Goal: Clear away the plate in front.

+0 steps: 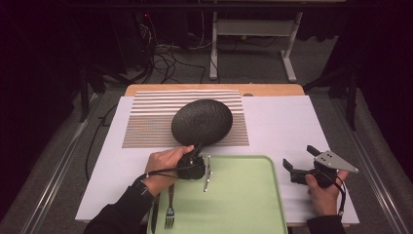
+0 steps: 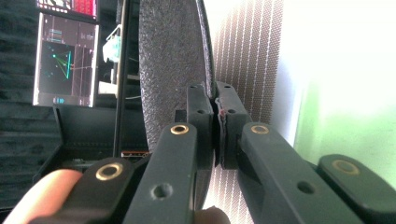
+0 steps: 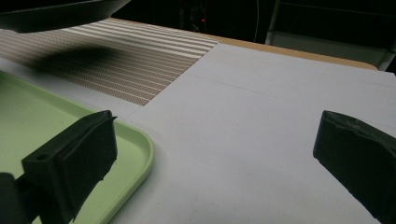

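A dark speckled plate (image 1: 201, 122) hangs above the striped placemat (image 1: 146, 126), and my left gripper (image 1: 197, 148) is shut on its near rim. In the left gripper view the pads pinch the plate's edge (image 2: 168, 70) at the gripper's tip (image 2: 218, 116), with the placemat (image 2: 247, 56) behind. My right gripper (image 1: 302, 157) stands open right of the green tray (image 1: 243, 195), with nothing between its jaws. In the right gripper view that gripper (image 3: 215, 158) looks over white table cover; the plate (image 3: 56, 14) casts a shadow on the placemat (image 3: 116, 60).
On the tray's left part lie a fork (image 1: 170, 209), a knife (image 1: 155, 214) and a silver utensil (image 1: 207, 173). The tray's corner (image 3: 140, 140) lies just left of my right gripper. White cover (image 1: 287, 122) spreads to the right of the placemat.
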Demonstrator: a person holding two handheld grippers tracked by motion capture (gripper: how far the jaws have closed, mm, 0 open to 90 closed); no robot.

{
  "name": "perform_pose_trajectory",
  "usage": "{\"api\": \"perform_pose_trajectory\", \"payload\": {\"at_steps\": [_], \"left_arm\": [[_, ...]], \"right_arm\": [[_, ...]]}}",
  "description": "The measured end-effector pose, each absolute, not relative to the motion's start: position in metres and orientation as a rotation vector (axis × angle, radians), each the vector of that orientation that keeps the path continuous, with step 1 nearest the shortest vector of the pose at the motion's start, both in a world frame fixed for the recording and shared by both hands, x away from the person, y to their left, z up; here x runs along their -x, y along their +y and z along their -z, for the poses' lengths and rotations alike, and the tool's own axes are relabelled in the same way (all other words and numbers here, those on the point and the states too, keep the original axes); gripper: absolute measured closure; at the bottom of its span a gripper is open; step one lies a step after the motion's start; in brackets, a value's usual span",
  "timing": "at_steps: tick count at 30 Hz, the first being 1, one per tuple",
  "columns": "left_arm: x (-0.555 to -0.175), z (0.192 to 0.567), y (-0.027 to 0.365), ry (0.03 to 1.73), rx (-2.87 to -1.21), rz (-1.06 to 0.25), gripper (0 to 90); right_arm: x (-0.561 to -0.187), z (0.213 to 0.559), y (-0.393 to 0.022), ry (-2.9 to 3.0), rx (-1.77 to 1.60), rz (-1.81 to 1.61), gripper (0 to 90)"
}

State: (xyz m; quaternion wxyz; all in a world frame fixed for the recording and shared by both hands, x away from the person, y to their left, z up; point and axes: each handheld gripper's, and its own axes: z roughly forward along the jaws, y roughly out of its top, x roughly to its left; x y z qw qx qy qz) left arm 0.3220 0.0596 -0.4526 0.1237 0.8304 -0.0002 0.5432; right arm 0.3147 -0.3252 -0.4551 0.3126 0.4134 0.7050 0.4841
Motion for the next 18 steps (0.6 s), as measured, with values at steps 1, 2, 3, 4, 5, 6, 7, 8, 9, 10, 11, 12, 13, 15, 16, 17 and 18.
{"api": "perform_pose_trajectory", "payload": {"at_steps": [1, 2, 3, 4, 5, 6, 7, 8, 9, 10, 11, 12, 13, 15, 16, 17, 18], "left_arm": [[-0.32, 0.453, 0.059, -0.002, -2.414, -1.585, 83.5], [-0.318, 0.453, 0.059, -0.007, -2.416, -1.586, 83.5], [-0.317, 0.453, 0.059, -0.009, -2.413, -1.586, 83.5], [-0.315, 0.453, 0.059, -0.014, -2.41, -1.589, 83.5], [-0.313, 0.453, 0.058, -0.014, -2.412, -1.586, 83.5], [-0.312, 0.453, 0.058, -0.015, -2.408, -1.585, 83.5], [-0.31, 0.453, 0.058, -0.018, -2.401, -1.585, 83.5], [-0.308, 0.453, 0.058, -0.019, -2.405, -1.586, 83.5], [-0.307, 0.453, 0.057, -0.021, -2.399, -1.589, 83.5], [-0.305, 0.453, 0.057, -0.021, -2.397, -1.589, 83.5], [-0.303, 0.453, 0.057, -0.024, -2.393, -1.592, 83.5], [-0.302, 0.453, 0.057, -0.025, -2.389, -1.593, 83.5], [-0.3, 0.453, 0.056, -0.025, -2.387, -1.589, 83.5], [-0.296, 0.454, 0.056, -0.028, -2.386, -1.583, 83.5], [-0.295, 0.455, 0.056, -0.031, -2.385, -1.583, 83.5], [-0.293, 0.455, 0.056, -0.036, -2.386, -1.584, 83.5], [-0.291, 0.456, 0.055, -0.039, -2.385, -1.583, 83.5]], "right_arm": [[-0.315, 0.455, -0.325, 1.86, -1.092, -1.278, 0.0], [-0.315, 0.455, -0.325, 1.86, -1.092, -1.278, 0.0], [-0.315, 0.455, -0.325, 1.859, -1.091, -1.279, 0.0], [-0.315, 0.455, -0.325, 1.859, -1.091, -1.28, 0.0], [-0.315, 0.455, -0.325, 1.858, -1.091, -1.28, 0.0], [-0.315, 0.455, -0.325, 1.858, -1.091, -1.28, 0.0], [-0.315, 0.455, -0.325, 1.858, -1.09, -1.281, 0.0], [-0.314, 0.455, -0.325, 1.858, -1.09, -1.281, 0.0], [-0.314, 0.455, -0.325, 1.858, -1.09, -1.282, 0.0], [-0.314, 0.455, -0.326, 1.857, -1.091, -1.284, 0.0], [-0.314, 0.455, -0.326, 1.857, -1.091, -1.285, 0.0], [-0.314, 0.455, -0.326, 1.856, -1.092, -1.287, 0.0], [-0.314, 0.455, -0.326, 1.856, -1.095, -1.288, 0.0], [-0.314, 0.455, -0.327, 1.85, -1.096, -1.294, 0.0], [-0.314, 0.455, -0.327, 1.848, -1.097, -1.296, 0.0], [-0.314, 0.455, -0.327, 1.847, -1.097, -1.297, 0.0], [-0.314, 0.455, -0.327, 1.846, -1.098, -1.298, 0.0]]}}
